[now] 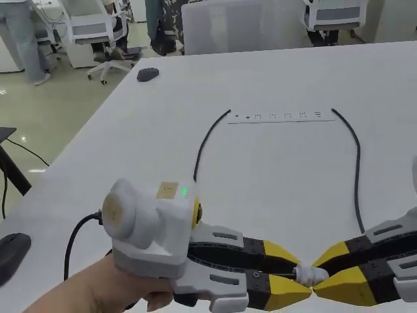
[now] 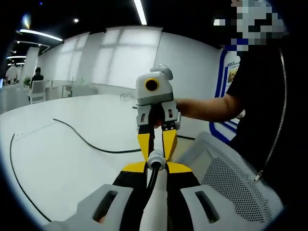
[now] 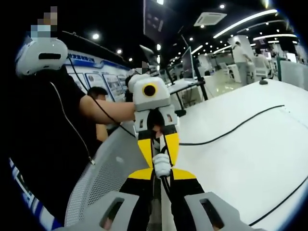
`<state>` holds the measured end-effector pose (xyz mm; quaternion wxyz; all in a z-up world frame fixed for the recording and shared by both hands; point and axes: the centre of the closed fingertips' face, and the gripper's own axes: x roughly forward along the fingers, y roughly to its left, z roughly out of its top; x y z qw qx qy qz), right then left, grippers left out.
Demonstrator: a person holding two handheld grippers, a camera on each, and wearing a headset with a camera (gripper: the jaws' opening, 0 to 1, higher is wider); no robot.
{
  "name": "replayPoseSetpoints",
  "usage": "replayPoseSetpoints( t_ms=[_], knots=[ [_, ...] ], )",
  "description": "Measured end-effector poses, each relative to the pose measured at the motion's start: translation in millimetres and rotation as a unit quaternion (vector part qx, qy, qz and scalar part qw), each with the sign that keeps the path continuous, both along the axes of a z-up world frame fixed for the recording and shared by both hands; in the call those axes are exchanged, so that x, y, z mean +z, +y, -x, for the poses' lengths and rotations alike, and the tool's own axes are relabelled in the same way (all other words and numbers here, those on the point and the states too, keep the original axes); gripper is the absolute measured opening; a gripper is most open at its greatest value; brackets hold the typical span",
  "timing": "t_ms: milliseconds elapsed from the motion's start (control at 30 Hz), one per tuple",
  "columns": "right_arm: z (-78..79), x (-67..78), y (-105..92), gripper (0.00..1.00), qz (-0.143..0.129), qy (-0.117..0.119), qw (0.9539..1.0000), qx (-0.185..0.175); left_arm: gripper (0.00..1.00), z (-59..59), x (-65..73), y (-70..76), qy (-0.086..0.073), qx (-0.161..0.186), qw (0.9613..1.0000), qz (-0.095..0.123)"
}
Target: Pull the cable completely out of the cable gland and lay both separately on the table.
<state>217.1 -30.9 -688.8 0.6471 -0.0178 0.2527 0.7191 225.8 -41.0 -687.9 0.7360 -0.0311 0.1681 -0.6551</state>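
Head view looks down at a white table [image 1: 130,163]. Near its close edge the two grippers meet tip to tip, up above the table. A hand [image 1: 98,290] holds the left gripper [image 1: 303,277]. Its yellow jaws are squeezed in close on the small white cable gland [image 1: 307,274]. The right gripper [image 1: 320,279] comes in from the other side, and its tips touch the gland too. In the right gripper view, its jaws are almost closed and the thin black cable [image 3: 167,185] runs back between them from the gland. The cable is in the gland. Far back on the table lies a white power strip [image 1: 277,116] with a black cord [image 1: 356,169] curving toward the grippers. A dark mouse [image 1: 148,74] sits near the far corner.
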Motion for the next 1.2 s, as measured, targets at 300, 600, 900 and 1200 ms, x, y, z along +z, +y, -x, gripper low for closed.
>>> replayPoseSetpoints(
  t_ms=[300, 600, 900, 1200],
  knots=[
    [-4.4, 6.6, 2.8, 0.06, 0.013, -0.152, 0.9882, -0.007, 0.13, -6.4, 4.9, 3.7, 0.131, 0.025, 0.9906, 0.03],
    [-6.4, 10.7, 3.9, 0.07, 0.034, -0.319, 0.9471, 0.0, 0.14, -10.8, 8.3, 4.5, 0.205, 0.038, 0.9767, 0.053],
    [-12.9, 15.2, -2.6, 0.24, -0.001, -0.098, 0.9924, -0.075, 0.14, -11.2, 17.6, 5.0, 0.094, 0.035, 0.9931, 0.06],
    [-22.2, 14.2, 0.5, 0.2, -0.038, -0.008, 0.9953, -0.089, 0.14, -13.0, 20.0, 7.1, -0.02, 0.017, 0.9986, 0.047]
  ],
)
